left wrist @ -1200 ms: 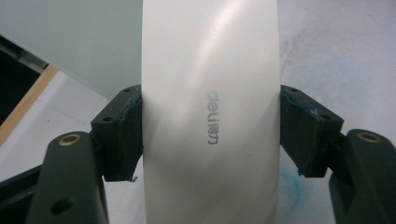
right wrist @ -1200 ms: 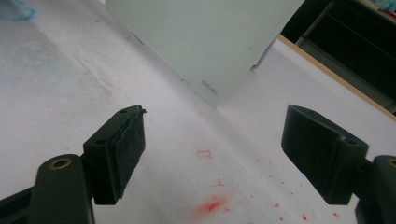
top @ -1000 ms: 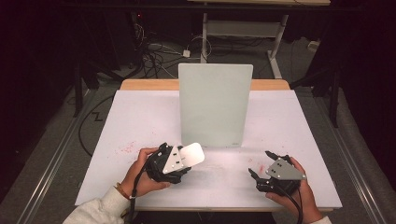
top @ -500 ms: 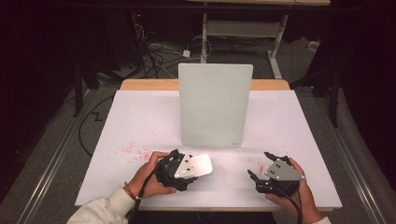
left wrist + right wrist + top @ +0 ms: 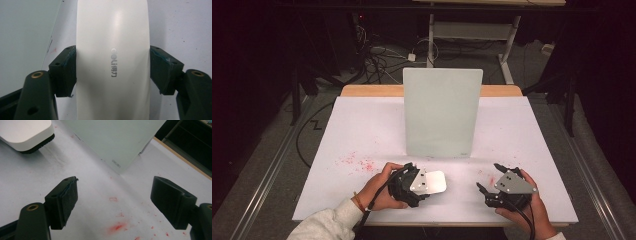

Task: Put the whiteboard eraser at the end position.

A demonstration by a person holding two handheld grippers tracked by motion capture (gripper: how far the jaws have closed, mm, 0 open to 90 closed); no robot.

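Whiteboard eraser (image 5: 112, 62), white-bodied with a grey "deli" mark along its top, sits clamped between the two black jaws of the left gripper (image 5: 112, 72), whose pads press on its long sides. In the high view the left gripper (image 5: 412, 186) rests low over the near edge of the white table (image 5: 362, 130), held in the person's left hand (image 5: 379, 192), a pale sleeve (image 5: 324, 225) showing at the wrist. The eraser (image 5: 434, 181) juts from it toward the middle of the table, just in front of the upright glass whiteboard (image 5: 442, 112), near but not touching it. The right gripper view shows the eraser's (image 5: 25, 132) dark felt underside lying on the table surface.

The right gripper (image 5: 492, 180) sits at the near right of the table, well apart from the eraser, held in the person's right hand (image 5: 527, 212) with its grey three-cornered plate (image 5: 512, 182) on top. Its own view shows the jaws spread wide with nothing between them, the right gripper (image 5: 113, 202) poised over red marker smudges (image 5: 116, 227) on the table, the foot of the whiteboard (image 5: 112, 137) beyond. More red specks (image 5: 357, 162) dot the table to the left of the left hand.
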